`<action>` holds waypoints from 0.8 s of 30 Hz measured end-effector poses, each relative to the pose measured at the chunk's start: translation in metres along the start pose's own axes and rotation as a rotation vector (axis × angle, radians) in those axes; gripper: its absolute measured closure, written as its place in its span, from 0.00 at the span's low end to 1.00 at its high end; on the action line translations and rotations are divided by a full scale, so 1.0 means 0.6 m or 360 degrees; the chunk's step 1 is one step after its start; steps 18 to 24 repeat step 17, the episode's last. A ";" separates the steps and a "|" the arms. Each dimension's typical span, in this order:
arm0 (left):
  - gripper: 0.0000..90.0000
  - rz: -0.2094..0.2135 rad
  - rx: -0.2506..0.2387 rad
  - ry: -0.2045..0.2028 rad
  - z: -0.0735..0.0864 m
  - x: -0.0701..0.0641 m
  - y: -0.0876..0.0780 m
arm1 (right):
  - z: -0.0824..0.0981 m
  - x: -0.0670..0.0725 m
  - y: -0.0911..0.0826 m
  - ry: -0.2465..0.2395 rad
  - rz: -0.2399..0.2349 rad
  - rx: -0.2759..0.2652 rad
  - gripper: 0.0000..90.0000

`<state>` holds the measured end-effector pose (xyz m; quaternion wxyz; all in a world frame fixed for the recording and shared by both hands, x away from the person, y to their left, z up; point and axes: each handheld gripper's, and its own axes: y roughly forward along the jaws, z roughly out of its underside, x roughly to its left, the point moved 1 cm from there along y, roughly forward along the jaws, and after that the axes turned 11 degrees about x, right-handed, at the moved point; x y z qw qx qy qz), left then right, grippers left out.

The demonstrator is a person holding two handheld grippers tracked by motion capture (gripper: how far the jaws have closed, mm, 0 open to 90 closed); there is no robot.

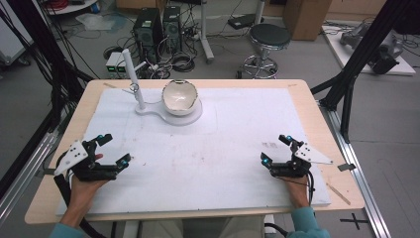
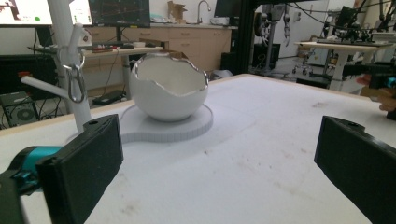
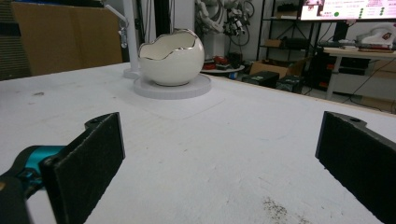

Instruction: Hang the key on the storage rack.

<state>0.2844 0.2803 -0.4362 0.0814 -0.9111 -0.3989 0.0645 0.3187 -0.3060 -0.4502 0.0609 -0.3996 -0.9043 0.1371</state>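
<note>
High view looks down over the table (image 1: 208, 148); both gripper views sit low, facing the egg-shaped bowl (image 2: 168, 88), perhaps from opposite corners.

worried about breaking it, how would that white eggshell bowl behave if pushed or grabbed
The eggshell bowl looks glossy and ceramic, so probably slippery and brittle. Its round belly on the flat white base suggests it may rock or roll. The thin jagged rim might chip.

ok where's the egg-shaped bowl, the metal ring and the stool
egg-shaped bowl (image 2: 168, 95), left gripper view, its white outer wall
metal ring (image 2: 74, 84), left gripper view, its lower loop
stool (image 1: 270, 35), high view, its dark seat
</note>
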 end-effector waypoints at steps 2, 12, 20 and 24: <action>0.02 -0.0012 -0.0034 -0.0013 0.010 -0.003 -0.003 | 0.000 0.000 0.000 0.0001 -0.0002 -0.0001 0.01; 0.02 -0.0013 -0.0057 0.0026 0.043 -0.014 0.000 | 0.000 0.002 0.000 -0.0011 0.0007 0.0005 0.01; 0.02 -0.0020 -0.0063 0.0025 0.043 -0.015 0.000 | 0.000 0.002 0.000 -0.0016 0.0007 0.0009 0.01; 0.02 -0.0020 -0.0063 0.0025 0.043 -0.015 0.000 | 0.000 0.002 0.000 -0.0016 0.0007 0.0009 0.01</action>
